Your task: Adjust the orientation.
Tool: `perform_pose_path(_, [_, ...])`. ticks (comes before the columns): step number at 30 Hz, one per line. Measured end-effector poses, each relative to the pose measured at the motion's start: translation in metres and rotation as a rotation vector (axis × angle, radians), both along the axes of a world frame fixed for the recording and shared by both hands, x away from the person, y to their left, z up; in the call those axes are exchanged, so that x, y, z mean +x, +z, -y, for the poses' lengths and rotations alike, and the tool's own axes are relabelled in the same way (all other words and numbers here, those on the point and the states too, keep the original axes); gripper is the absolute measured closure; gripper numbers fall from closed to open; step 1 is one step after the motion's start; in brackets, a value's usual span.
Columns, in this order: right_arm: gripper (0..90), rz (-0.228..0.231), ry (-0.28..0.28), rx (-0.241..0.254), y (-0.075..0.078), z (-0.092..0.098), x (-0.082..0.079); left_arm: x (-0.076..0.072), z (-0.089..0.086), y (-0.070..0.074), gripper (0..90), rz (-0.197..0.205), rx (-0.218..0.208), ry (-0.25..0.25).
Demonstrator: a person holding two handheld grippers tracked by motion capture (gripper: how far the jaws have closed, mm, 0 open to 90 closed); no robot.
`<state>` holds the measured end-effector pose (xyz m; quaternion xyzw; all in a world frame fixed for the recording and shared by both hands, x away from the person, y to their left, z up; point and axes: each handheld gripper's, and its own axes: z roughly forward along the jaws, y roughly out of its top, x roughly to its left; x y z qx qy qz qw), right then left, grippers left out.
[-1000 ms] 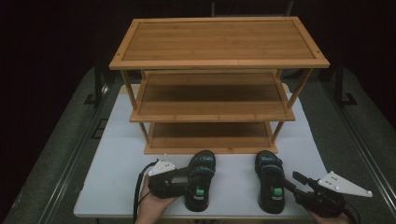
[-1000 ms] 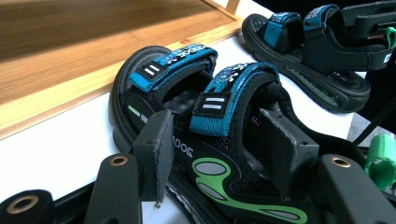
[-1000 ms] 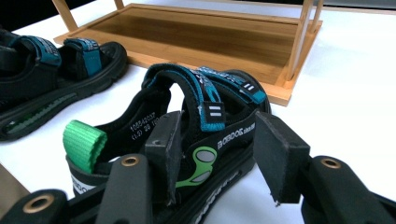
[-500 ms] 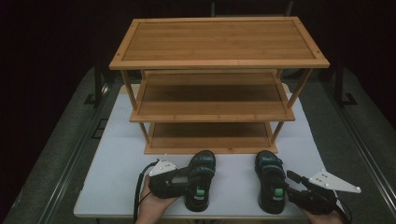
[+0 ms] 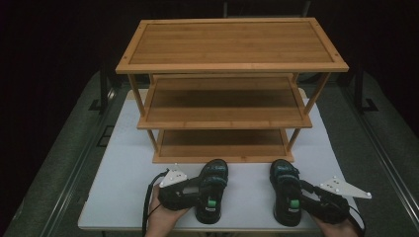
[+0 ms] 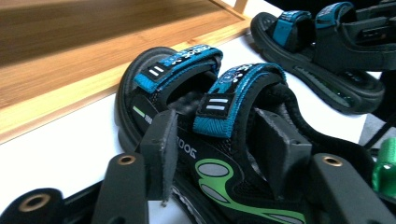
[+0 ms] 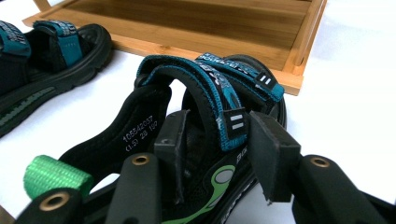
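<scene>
Rack (image 5: 232,59): a three-tier bamboo shelf is seen at 12 o'clock on the tabletop (image 5: 123,163); each tier is a flat rectangular tray with a raised rim, and all three tiers are seen bare, with warm, smooth wood grain.
Tabletop: a pale, matte rectangular surface is shown, with dark floor around it.
Left sandal (image 5: 211,190): placed at 6 o'clock, just in front of the bottom tier, toe toward the rack; a black rubbery sole, blue woven straps with small white bars and a green patch on the side are seen in the left gripper view (image 6: 210,121).
Right sandal (image 5: 286,192): set at 5 o'clock, near its mate but apart from it; the same black sole and teal hook-and-loop straps are seen, with a green fabric heel loop and printed size marks on the lining in the right gripper view (image 7: 205,112).
Left gripper (image 5: 197,190): held at 7 o'clock by a hand; its jaws have just been closing, and the strapped side of the left sandal is bracketed between the square black pads (image 6: 159,149); whether the pads press on it cannot be told.
Right gripper (image 5: 302,195): held at 4 o'clock; its jaws have just been closing with the right sandal's straps between them; a firm clamp cannot be told from the pictures.
</scene>
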<state>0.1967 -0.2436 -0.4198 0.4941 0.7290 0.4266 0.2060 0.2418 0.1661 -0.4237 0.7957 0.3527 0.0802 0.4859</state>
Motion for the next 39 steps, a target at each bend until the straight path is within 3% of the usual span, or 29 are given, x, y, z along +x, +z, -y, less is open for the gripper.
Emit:
perform_pose_path(6, [63.7,0.001,-0.015,-0.026,0.001,-0.003,0.001,0.000,0.001,0.001,57.2,0.004,0.017,0.017])
perform_pose_path(12, [70.6,0.017,-0.013,-0.073,0.001,-0.003,0.001,0.000,-0.002,0.002,68.3,0.023,0.029,0.023])
perform_pose_path(21, [77.2,0.028,-0.009,-0.108,0.002,-0.002,0.003,0.006,-0.010,0.002,74.9,0.002,0.002,0.012])
perform_pose_path(28, [80.8,0.031,-0.020,-0.123,0.003,-0.004,0.002,0.005,-0.010,0.002,77.0,0.013,0.006,0.021])
perform_pose_path(39, [81.9,0.033,0.011,-0.101,0.005,-0.007,0.001,0.003,-0.011,0.004,77.5,0.023,0.002,0.024])
